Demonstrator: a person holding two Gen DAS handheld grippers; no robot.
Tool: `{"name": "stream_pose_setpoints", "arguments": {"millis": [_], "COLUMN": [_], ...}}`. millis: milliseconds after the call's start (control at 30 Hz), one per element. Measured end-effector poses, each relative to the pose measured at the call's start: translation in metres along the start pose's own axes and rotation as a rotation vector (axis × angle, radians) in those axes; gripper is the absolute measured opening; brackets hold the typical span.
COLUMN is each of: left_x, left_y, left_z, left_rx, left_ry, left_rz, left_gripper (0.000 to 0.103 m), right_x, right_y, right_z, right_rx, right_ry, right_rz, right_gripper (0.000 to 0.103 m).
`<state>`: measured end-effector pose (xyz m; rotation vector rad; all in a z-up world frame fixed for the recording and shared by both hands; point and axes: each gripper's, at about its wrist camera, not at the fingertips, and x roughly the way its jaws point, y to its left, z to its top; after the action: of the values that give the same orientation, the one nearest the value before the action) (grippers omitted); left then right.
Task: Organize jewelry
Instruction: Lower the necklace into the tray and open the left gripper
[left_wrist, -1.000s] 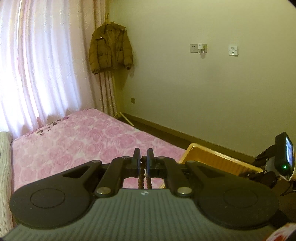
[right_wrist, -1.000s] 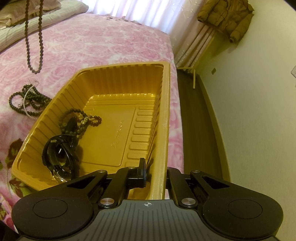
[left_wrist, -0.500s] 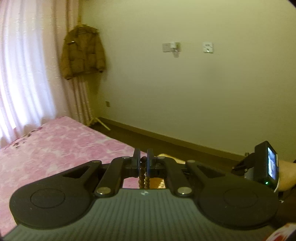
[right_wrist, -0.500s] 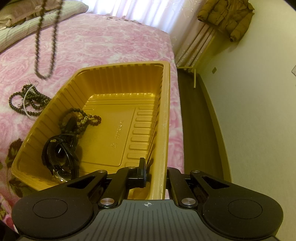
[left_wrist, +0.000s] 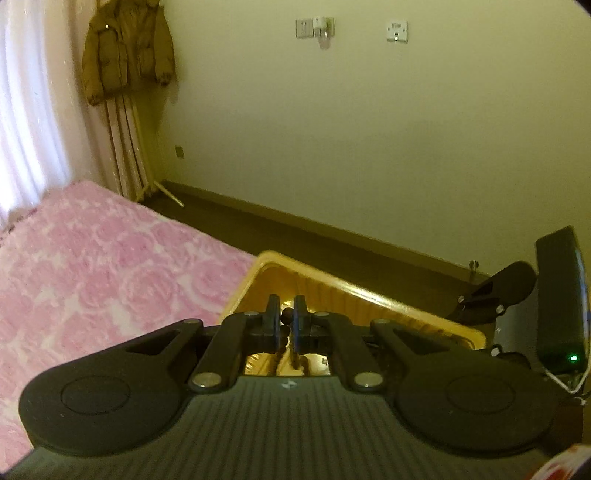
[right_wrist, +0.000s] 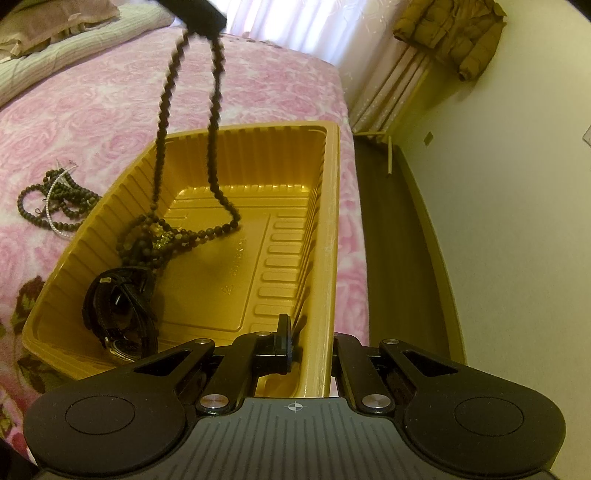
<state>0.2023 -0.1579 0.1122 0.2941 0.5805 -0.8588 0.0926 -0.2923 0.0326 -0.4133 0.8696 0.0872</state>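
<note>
surface: a bed (right_wrist: 110, 110) under a pink rose-patterned cover held everything; striped green bedding (right_wrist: 74, 51) and a rumpled pinkish cloth (right_wrist: 55, 18) lay at its far end.
room: pale yellow wall (left_wrist: 369, 147), dark floor (right_wrist: 399, 240) with a dark skirting board along the wall; pink curtains (left_wrist: 33, 110) glowed with daylight.
coat: a brown padded jacket (left_wrist: 125, 48) hung on a stand in the corner by the curtains.
wall fittings: a switch plate (left_wrist: 314, 27) and a socket (left_wrist: 397, 31) sat high on the wall.
tray: a gold ribbed plastic tray (right_wrist: 325, 206) lay near the bed's floor-side edge.
left gripper: the left gripper (left_wrist: 284, 322) was clenched on a dark bead necklace (right_wrist: 218, 110), above the tray.
necklace position: in the right wrist view the strand hung as a long loop from the left gripper into the tray, its lower end touching the tray floor beside a heap of dark beads (right_wrist: 147, 243).
right gripper: the right gripper (right_wrist: 306, 345) was clamped on the tray's near right rim, one finger (right_wrist: 282, 336) inside the wall, the other hidden outside it.
tray contents: a black-strapped watch (right_wrist: 118, 314) lay at the near left corner, touching the bead heap.
loose jewelry: more dark beads with a white strand (right_wrist: 55, 199) lay on the cover just left of the tray.
</note>
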Motion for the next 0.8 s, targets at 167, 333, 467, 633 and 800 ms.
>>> {"name": "stream_pose_setpoints", "arguments": {"millis": [167, 333, 467, 633, 800], "left_x": [0.015, 0.022, 0.029, 0.038, 0.045], "left_y": [0.004, 0.009, 0.012, 0.015, 0.016], "left_z": [-0.006, -0.005, -0.003, -0.004, -0.006], "left_rx": [-0.023, -0.064, -0.087, -0.104, -0.118], "left_ry": [0.03, 0.038, 0.045, 0.062, 0.076], "left_rz": [-0.007, -0.008, -0.018, -0.025, -0.027], "left_gripper": [0.006, 0.006, 0.006, 0.006, 0.013], "right_x": [0.0, 0.0, 0.001, 0.001, 0.001], "right_y": [0.0, 0.0, 0.0, 0.0, 0.0], "right_z": [0.0, 0.0, 0.0, -0.001, -0.001], "right_rx": [0.0, 0.001, 0.002, 0.003, 0.004], "right_ry": [0.0, 0.001, 0.0, 0.001, 0.0], "right_rz": [0.0, -0.001, -0.001, 0.0, 0.0], "right_gripper": [0.005, 0.005, 0.005, 0.005, 0.005]}}
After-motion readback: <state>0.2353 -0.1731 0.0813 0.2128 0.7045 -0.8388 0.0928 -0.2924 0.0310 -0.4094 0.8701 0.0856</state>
